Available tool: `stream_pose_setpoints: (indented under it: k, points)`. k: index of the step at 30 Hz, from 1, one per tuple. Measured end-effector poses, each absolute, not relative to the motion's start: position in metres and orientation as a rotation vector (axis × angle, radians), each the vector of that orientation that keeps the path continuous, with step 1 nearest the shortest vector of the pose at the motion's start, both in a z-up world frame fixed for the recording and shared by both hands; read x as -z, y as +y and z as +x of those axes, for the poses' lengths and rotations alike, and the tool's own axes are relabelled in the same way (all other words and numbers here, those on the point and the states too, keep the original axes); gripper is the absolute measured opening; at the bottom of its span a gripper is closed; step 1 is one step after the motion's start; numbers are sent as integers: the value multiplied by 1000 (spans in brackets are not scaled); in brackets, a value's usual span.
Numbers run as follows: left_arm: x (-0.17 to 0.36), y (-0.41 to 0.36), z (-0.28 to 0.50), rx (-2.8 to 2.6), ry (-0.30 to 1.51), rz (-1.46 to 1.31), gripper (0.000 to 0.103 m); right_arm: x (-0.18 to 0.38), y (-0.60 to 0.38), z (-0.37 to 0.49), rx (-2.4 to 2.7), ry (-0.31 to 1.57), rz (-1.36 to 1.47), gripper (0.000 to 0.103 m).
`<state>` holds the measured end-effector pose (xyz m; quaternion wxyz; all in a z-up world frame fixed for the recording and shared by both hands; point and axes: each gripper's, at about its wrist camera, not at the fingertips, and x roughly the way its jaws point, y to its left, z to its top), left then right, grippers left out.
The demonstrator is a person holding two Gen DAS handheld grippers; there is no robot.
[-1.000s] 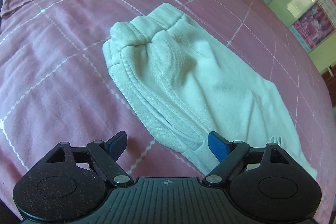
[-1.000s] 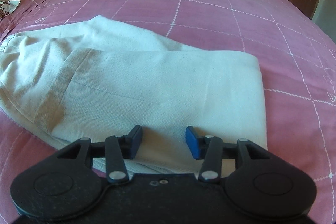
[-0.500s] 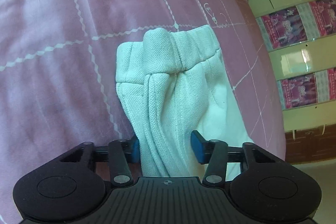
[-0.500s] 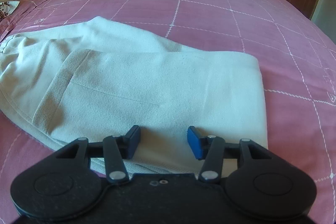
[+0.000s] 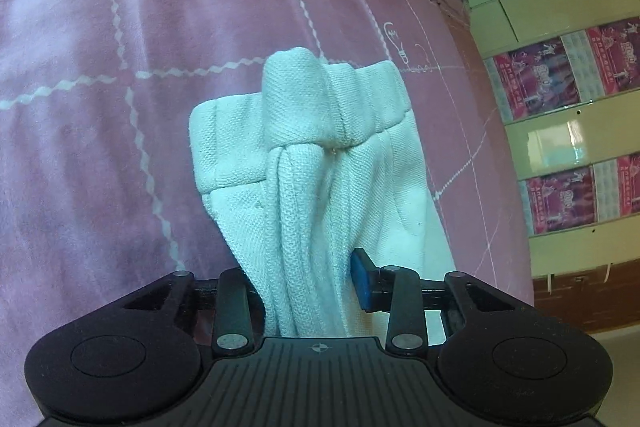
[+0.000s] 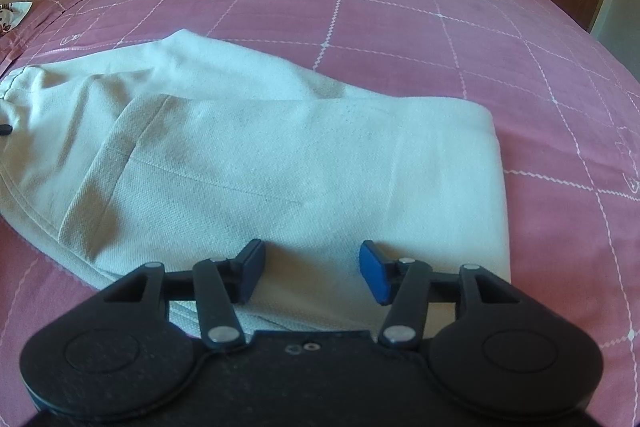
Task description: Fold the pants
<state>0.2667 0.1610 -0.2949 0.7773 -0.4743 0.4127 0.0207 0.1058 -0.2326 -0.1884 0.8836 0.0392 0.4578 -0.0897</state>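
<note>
Two grippers are working the pants (image 6: pixel 256 163) lying on the bed (image 6: pixel 400 19): the left gripper (image 5: pixel 308 283) is clamping bunched waist-end fabric, while the right gripper (image 6: pixel 312 277) is hovering open. Lifting should be slow, keeping layers aligned.

The left gripper (image 5: pixel 310 283)'s left finger is buried in bunched pants (image 5: pixel 320 163). In the right wrist view the pants (image 6: pixel 240 163) run off the left edge, and their near edge lies under the right gripper (image 6: pixel 312 277).
</note>
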Motion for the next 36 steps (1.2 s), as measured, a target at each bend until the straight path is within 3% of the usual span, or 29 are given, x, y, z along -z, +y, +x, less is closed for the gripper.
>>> stream_pose_setpoints:
  k: [2, 11, 21, 27, 31, 33, 35, 36]
  points:
    - [289, 159, 264, -34, 856, -1046, 23, 189, -232, 106, 190, 951, 80, 54]
    - [224, 136, 249, 104, 747, -749, 19, 188, -235, 106, 175, 958, 92, 54]
    - [146, 17, 214, 535, 636, -294, 19, 182, -245, 103, 151, 965, 157, 55]
    - [156, -77, 164, 764, 772, -1, 19, 174, -260, 88, 181, 935, 247, 55]
    - [162, -110, 132, 718, 797, 186, 34, 170, -281, 75, 217, 928, 321, 56]
    - [147, -114, 115, 739, 742, 230, 37, 167, -289, 68, 229, 918, 336, 64]
    - [133, -114, 106, 775, 719, 231, 38, 165, -296, 62, 237, 904, 359, 83]
    - [127, -109, 104, 787, 705, 216, 39, 164, -299, 59, 238, 894, 369, 82]
